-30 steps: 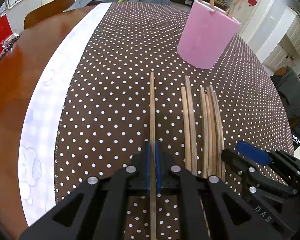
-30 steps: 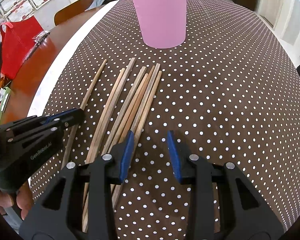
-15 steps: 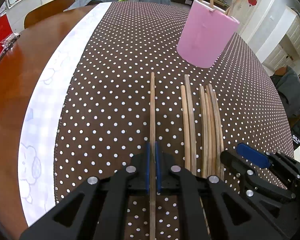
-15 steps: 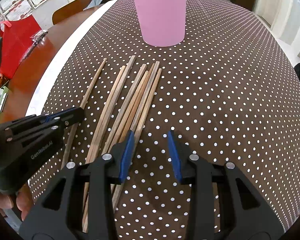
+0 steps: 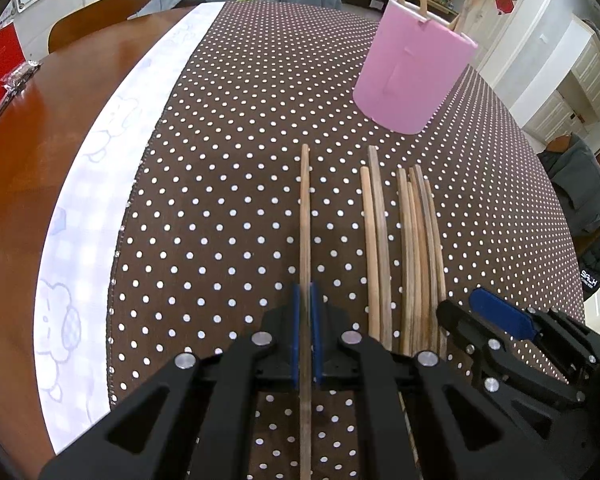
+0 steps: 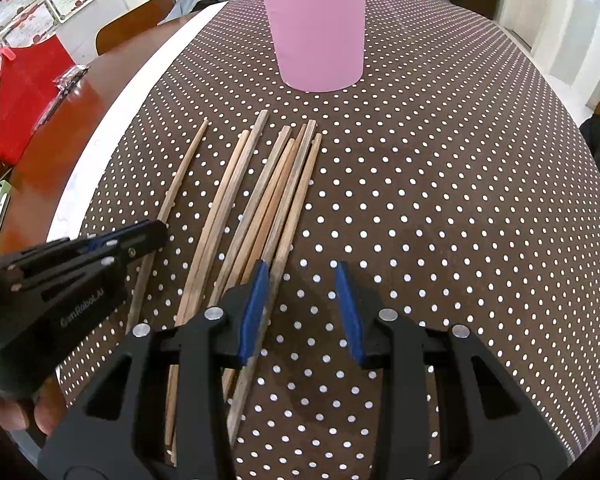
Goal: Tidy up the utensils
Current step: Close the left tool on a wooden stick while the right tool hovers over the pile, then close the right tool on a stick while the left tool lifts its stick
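Nothing moved; dotted cloth [image 6: 440, 200] right open

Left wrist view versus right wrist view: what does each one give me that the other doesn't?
Only the left wrist view shows the left gripper shut on the lone chopstick head-on, and sticks rising from the pink holder. Only the right wrist view shows the right gripper open over the cloth, empty, and a red bag. Both show the loose chopsticks, holder and both grippers.
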`<state>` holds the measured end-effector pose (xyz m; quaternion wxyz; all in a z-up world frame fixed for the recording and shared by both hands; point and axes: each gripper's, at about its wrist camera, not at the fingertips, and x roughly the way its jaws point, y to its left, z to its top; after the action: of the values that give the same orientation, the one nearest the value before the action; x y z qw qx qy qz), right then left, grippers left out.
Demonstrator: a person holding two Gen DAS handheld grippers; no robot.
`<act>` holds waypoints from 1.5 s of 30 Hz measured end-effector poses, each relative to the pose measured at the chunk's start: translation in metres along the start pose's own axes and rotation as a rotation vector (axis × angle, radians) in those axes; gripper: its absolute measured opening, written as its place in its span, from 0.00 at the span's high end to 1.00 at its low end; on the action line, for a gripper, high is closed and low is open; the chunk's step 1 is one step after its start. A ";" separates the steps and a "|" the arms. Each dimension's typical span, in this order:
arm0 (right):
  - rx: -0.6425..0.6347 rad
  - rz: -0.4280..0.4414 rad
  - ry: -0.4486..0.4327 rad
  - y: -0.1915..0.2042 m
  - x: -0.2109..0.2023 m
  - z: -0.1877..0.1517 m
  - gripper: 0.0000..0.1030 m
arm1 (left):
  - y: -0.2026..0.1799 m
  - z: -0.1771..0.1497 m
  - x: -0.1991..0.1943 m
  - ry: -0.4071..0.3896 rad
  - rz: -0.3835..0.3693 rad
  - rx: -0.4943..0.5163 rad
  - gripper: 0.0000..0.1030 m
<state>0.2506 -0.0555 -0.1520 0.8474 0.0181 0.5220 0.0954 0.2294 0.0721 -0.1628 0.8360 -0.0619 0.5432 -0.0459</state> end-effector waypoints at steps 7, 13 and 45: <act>-0.012 -0.026 -0.008 0.004 0.002 0.005 0.66 | 0.001 0.000 0.000 0.004 -0.006 -0.001 0.94; -0.015 -0.028 -0.006 0.003 -0.002 -0.004 0.66 | 0.000 0.000 0.000 0.002 -0.002 -0.001 0.94; -0.003 -0.074 0.036 0.010 0.006 0.018 0.66 | 0.004 0.003 0.003 0.024 -0.023 -0.014 0.94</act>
<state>0.2681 -0.0435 -0.1480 0.8410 -0.0041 0.5372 0.0649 0.2332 0.0755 -0.1650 0.8283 -0.0733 0.5530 -0.0524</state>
